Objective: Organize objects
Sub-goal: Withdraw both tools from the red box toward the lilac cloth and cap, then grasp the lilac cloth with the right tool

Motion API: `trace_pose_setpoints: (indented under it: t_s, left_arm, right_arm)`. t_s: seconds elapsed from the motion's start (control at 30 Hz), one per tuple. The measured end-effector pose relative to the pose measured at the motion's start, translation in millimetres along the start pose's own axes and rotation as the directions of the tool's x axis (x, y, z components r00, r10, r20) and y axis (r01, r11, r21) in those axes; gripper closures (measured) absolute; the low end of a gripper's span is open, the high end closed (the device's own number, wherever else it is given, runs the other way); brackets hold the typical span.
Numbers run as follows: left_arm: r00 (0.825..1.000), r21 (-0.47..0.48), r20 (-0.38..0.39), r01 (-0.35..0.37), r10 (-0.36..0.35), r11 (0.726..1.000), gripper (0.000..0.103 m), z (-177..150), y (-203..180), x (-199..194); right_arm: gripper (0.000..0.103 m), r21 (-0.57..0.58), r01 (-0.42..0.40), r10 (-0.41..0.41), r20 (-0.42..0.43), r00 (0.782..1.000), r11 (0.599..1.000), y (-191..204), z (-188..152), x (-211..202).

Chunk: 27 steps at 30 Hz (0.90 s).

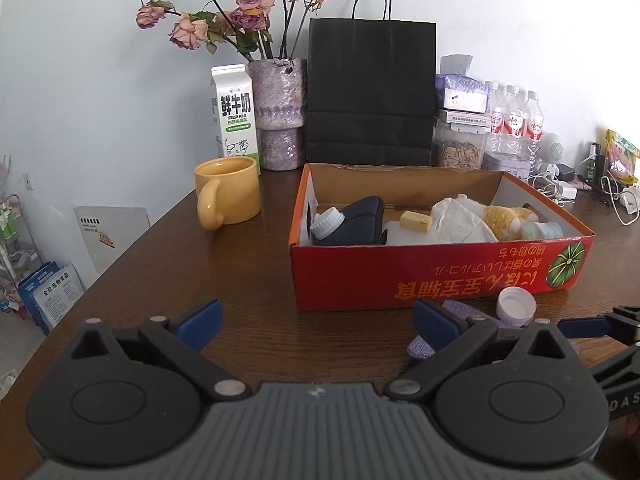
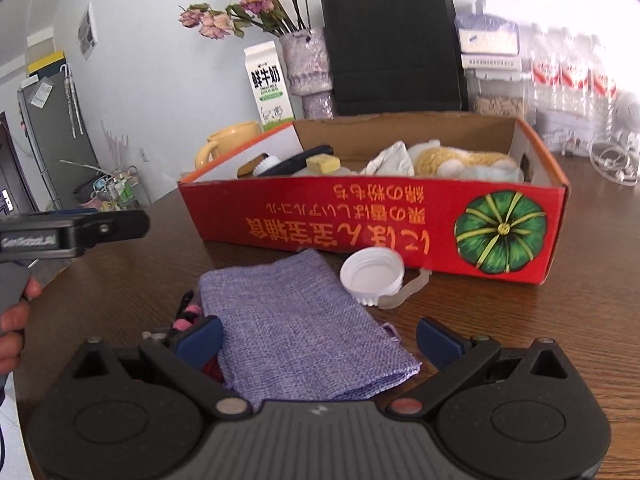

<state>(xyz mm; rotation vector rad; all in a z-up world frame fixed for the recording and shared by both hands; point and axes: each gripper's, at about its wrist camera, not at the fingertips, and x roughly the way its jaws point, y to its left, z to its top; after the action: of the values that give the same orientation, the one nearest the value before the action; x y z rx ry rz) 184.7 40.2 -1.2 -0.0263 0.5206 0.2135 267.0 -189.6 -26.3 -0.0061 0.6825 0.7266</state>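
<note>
One red box (image 2: 372,216) sits on the counter (image 1: 248,292), holding a dark pouch (image 1: 352,222), a white-capped bottle (image 1: 326,222), a yellow block (image 1: 416,221), crumpled white paper (image 1: 460,220) and a plush toy (image 1: 506,218); a pale blue item beside the toy is hard to make out. In front of the box lie one purple cloth bag (image 2: 300,320) and one white cap (image 2: 372,276). The left tool (image 1: 316,322) is spread over bare wood. The right tool (image 2: 320,338) is spread, straddling the bag. Behind stand one yellow mug (image 1: 228,196) and one milk carton (image 1: 234,114).
</note>
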Motion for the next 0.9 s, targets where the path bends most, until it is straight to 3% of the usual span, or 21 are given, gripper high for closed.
trace_pose_setpoints:
  t_s: [0.17, 0.27, 0.43, 0.53, 0.7, 0.9]
  left_arm:
    - [1.0, -0.002, -0.004, -0.006, 0.006, 1.0, 0.0, -3, 3, -3]
    - [1.0, -0.003, -0.01, -0.005, 0.005, 1.0, 0.0, -5, 3, -4]
    - [1.0, -0.001, -0.025, -0.005, 0.005, 1.0, 0.0, -10, 4, -5]
    - [1.0, -0.004, -0.028, -0.011, 0.01, 1.0, 0.0, -12, 6, -6]
    - [1.0, -0.003, -0.022, -0.014, 0.014, 1.0, 0.0, -14, 7, -9]
    - [1.0, 0.001, -0.027, -0.014, 0.014, 1.0, 0.0, -14, 6, -9]
  right_arm:
    - [0.001, -0.005, -0.024, 0.024, -0.004, 1.0, 1.0, 2, -2, 3]
    - [0.011, -0.007, -0.043, 0.043, 0.001, 0.999, 0.999, 3, -3, 1]
    - [0.013, -0.005, -0.049, 0.049, 0.001, 0.999, 0.999, 2, -3, 1]
    - [0.019, 0.004, -0.057, 0.057, 0.005, 0.998, 0.998, 1, -3, 0]
    - [0.053, 0.014, -0.086, 0.086, 0.028, 0.996, 0.996, 2, -5, -5]
    - [0.073, -0.03, -0.085, 0.087, 0.092, 0.992, 0.996, 11, -8, -17]
